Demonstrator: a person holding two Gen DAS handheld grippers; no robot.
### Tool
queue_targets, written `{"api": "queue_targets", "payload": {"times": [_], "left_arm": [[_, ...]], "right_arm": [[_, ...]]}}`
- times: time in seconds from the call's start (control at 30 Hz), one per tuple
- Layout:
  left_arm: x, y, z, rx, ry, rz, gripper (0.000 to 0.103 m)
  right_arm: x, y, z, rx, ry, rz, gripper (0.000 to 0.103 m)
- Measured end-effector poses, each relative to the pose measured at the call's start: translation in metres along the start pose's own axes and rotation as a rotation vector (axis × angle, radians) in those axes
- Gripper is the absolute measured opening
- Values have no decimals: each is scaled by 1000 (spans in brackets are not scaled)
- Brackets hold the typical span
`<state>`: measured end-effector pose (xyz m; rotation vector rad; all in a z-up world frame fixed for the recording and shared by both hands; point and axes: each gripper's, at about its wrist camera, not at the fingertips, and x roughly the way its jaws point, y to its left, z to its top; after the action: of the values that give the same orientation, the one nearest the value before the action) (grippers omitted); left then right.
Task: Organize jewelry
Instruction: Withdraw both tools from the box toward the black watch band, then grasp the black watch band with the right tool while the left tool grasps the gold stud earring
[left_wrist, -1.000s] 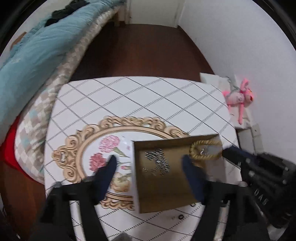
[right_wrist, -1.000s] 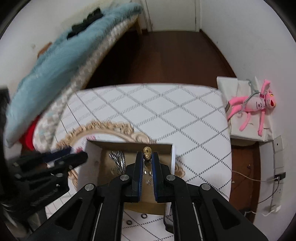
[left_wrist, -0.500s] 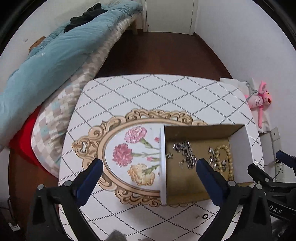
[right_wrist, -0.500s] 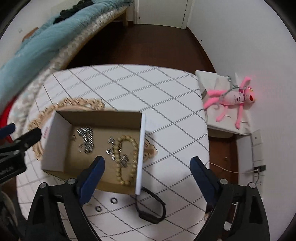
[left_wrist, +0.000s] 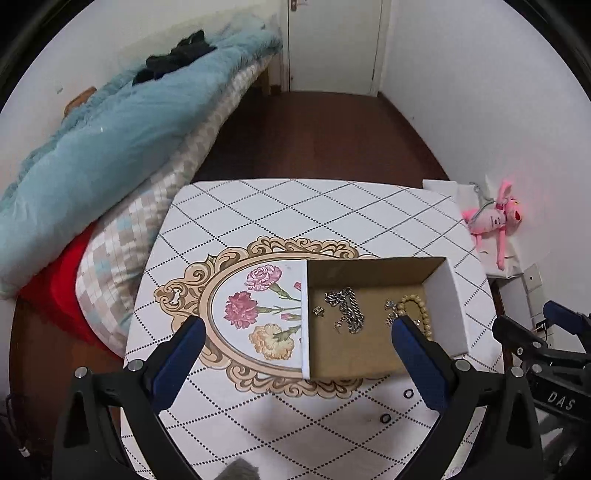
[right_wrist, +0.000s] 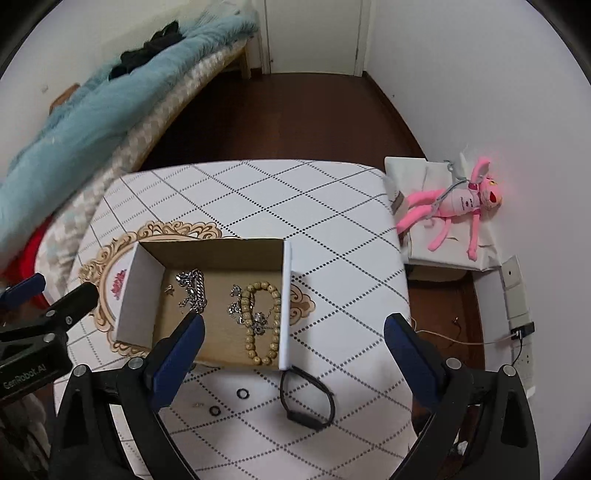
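Tongs idle above the jewelry box

Box (right_wrist: 207, 302) of cardboard sits on the patterned worktop (right_wrist: 295, 206), open-topped. Inside: silver chain (right_wrist: 192, 290) toward its left wall, bead bracelet (right_wrist: 260, 321) against its right wall.
Outside, just before the box's near edge: black band (right_wrist: 306, 400) by the right corner, two small black rings (right_wrist: 242, 393) loose beside it.
Left tongs (left_wrist: 295, 362) and right tongs (right_wrist: 293, 354) both spread wide, holding nothing.
Likely next: collect the stragglers. Band looks easiest; pinch one strap side low. Rings lie flat, so come straight down and close slowly.
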<state>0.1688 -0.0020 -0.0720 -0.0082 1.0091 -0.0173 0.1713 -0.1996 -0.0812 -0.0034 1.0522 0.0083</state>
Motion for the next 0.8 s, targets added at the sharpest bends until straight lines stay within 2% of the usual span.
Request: {"api": "queue_targets", "payload": {"times": [0.13,0.37,0.5,0.63,0.7,0.73,0.77,0.8], "left_arm": [[3,-6,-26,-15,31,1,103],[54,-10,-74,-17,158,35,103],[77,-10,-96,-21,219,42,103],[82,-12,-107,-21,233,28,103],[81,-15,-112,-16,233,8,103],[81,-18,-114,-9,234,-2,102],[81,-22,-116,1,233,-12,102],[81,-27,-118,12,235,-24,102]], "right_arm": [[-3,-18,-25,46,20,6,99],[56,-34,-75,36,143,34,99],[85,-28,-88,10,184,42,99],[103,-21,-91,9,200,19,97],[109,-20,-93,7,205,1,80],[109,-18,-95,-8,192,-28,68],[106,-17,-95,-15,177,-19,52],[103,-16,-95,-22,166,-23,50]]}}
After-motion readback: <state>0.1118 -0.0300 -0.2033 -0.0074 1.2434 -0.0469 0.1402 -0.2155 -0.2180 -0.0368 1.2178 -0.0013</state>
